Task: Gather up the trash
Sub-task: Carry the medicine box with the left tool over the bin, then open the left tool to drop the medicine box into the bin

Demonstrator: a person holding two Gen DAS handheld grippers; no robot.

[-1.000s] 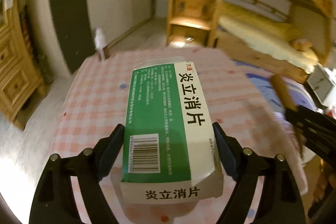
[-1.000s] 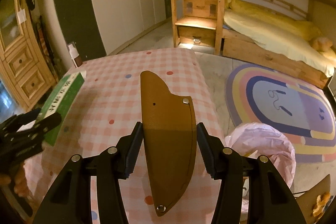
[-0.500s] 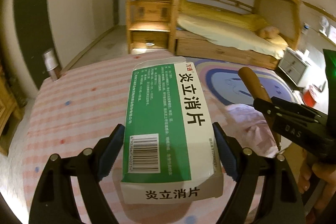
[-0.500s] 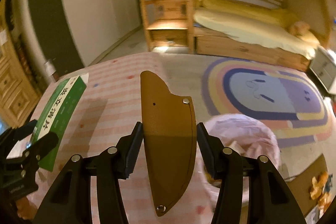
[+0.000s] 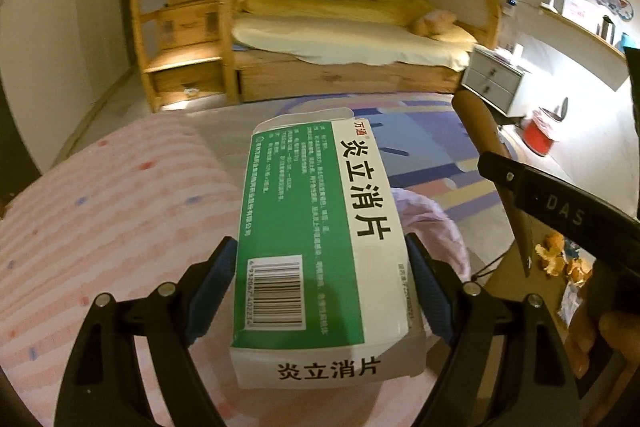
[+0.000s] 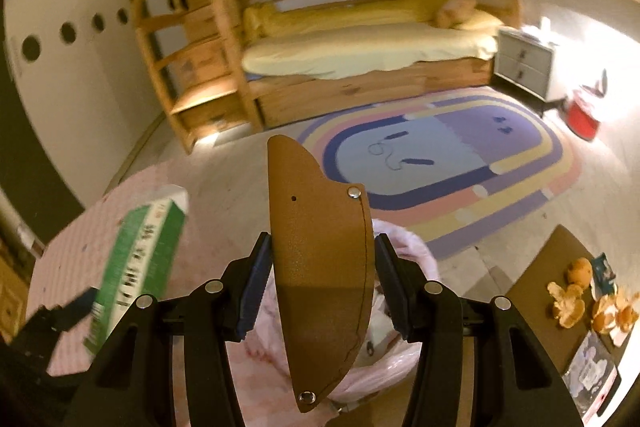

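My left gripper (image 5: 322,267) is shut on a green and white medicine box (image 5: 316,243), held flat with its open flap pointing away. My right gripper (image 6: 320,267) is shut on a brown leather sheath (image 6: 320,259) that stands on edge between the blue pads. Below both hangs a bin lined with a pink bag (image 6: 404,255), its rim showing behind the sheath and beside the box (image 5: 436,227). In the left wrist view the right gripper (image 5: 508,183) and the sheath (image 5: 480,131) show at the right, with a person's hand (image 5: 600,331) on the handle. In the right wrist view the box (image 6: 140,259) shows at the left.
A table with a pink checked cloth (image 5: 112,219) lies to the left. A rainbow rug (image 6: 440,163) covers the floor toward a wooden bunk bed (image 6: 360,47). Orange peels (image 6: 576,303) and papers lie on a brown surface at the right. A red bin (image 6: 582,115) stands by a grey nightstand (image 6: 524,67).
Both grippers have swung to the right, off the checked table and over the pink-lined bin, each still gripping its object. The views have rolled toward the bed and rug.
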